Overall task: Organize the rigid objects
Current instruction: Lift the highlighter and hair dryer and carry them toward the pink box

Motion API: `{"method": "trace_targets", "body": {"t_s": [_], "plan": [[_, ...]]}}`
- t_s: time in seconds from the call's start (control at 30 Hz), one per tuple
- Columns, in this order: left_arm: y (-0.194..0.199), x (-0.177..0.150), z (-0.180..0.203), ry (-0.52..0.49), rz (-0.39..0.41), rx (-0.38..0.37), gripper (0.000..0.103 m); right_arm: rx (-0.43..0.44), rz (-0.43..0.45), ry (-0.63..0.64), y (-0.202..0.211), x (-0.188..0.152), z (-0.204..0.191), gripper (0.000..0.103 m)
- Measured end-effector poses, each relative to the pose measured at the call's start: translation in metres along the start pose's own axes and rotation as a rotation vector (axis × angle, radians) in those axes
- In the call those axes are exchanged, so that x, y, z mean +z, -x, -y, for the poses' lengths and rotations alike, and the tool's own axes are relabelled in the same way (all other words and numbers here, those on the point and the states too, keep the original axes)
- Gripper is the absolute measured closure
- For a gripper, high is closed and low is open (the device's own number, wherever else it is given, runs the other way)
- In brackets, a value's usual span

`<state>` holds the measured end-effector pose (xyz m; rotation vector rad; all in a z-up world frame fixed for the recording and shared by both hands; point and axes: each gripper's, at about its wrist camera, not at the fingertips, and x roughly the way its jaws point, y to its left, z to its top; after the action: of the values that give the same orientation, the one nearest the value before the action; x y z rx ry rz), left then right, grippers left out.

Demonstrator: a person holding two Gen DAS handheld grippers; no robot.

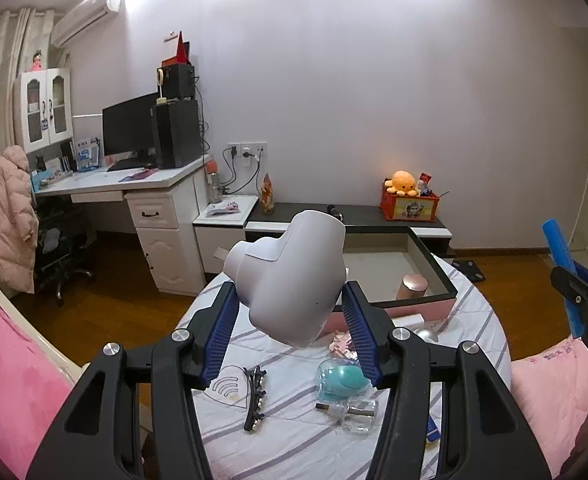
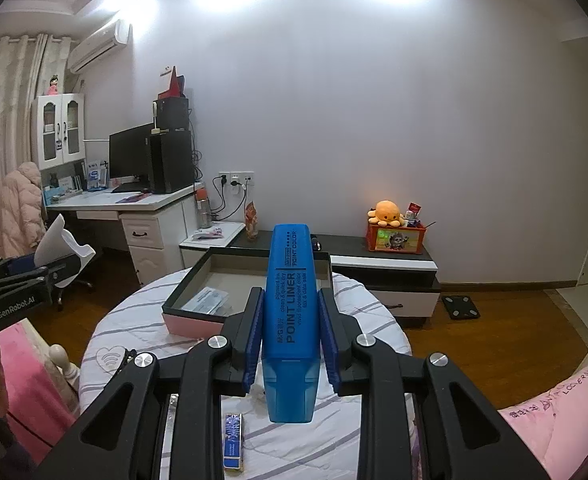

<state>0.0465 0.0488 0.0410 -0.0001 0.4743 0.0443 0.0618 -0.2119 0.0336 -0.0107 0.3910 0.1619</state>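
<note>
The left gripper (image 1: pixel 290 316) is squeezing a white plastic thing (image 1: pixel 292 276) with two short stubby ends, and holds it up in the air above the round table (image 1: pixel 294 440). The right gripper (image 2: pixel 290 336) is clamped on a blue marker (image 2: pixel 290 312), held up over the same table. The marker says "POINT LINER" and "POINT COLOR" in dark letters, and the body of the left gripper says "GenRobot.AI". Both things look hard and light, I think. The white one is smooth and rounded, so it could slip; the pads press on its fat middle, which seems the best spot. The marker is flat on its sides, so it should sit firm between the pads. At the far side of the table stands an open box (image 2: pixel 182 300) with pink sides and a dark rim, likely where things go. A pink tin (image 1: pixel 413 286) sits inside it. On the table nearer the grippers lie a dark hair clip (image 1: pixel 256 396), a teal thing in clear plastic (image 1: pixel 341 378), a small glass bottle (image 1: pixel 357 412) and a little blue pack (image 2: pixel 233 446).
</note>
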Motion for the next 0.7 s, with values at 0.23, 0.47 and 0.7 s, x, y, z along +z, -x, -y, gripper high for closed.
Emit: {"method": "trace_targets", "body": {"t_s": [0.23,0.47,0.7], "plan": [[0.0,-0.001,0.005,-0.015,-0.004,-0.006,0.049,0.007,0.0,-0.006,0.001,0.0,0.003,0.076],[-0.004,0.001,0.008,-0.024,-0.009,-0.004,0.048,0.007,-0.002,-0.006,0.0,-0.001,0.003,0.076],[-0.027,0.013,0.008,-0.032,-0.035,-0.022,0.048,0.015,-0.034,-0.017,-0.019,0.003,0.008,0.076]]}}
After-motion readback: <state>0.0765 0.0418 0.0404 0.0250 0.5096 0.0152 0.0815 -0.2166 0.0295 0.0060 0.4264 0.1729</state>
